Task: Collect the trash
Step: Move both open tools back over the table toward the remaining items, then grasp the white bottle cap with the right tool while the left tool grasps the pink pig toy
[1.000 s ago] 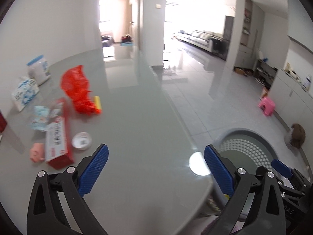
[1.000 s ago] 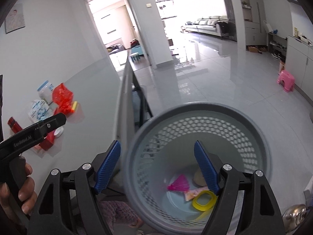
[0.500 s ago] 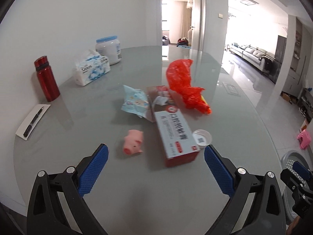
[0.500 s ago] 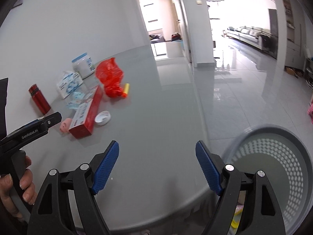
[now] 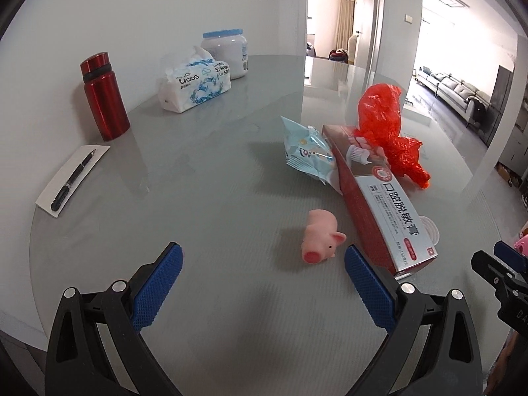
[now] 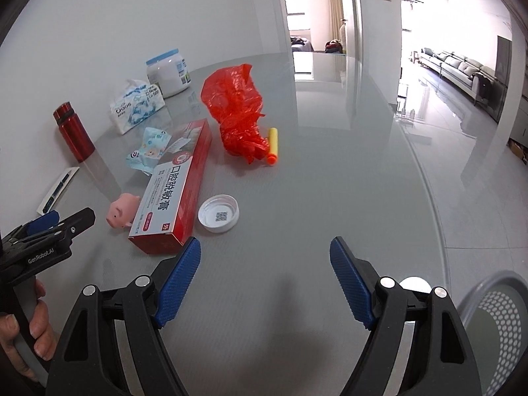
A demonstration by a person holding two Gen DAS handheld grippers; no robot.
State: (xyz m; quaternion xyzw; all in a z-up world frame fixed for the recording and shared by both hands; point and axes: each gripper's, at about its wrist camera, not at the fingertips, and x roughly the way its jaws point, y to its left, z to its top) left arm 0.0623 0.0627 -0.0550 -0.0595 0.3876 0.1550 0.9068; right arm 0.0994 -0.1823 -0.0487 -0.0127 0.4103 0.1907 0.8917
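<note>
Right wrist view: right gripper [image 6: 265,282], jaws wide and empty, is approaching the bottle cap [image 6: 218,213]; next, a descent astride it.

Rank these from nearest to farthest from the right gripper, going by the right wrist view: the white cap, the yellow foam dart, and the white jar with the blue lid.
From the right gripper, jaws open and empty:
1. White cap, just ahead, beside the red box's near end.
2. Yellow foam dart, mid-table, against the red bag.
3. White jar, far left, by the wall.
</note>
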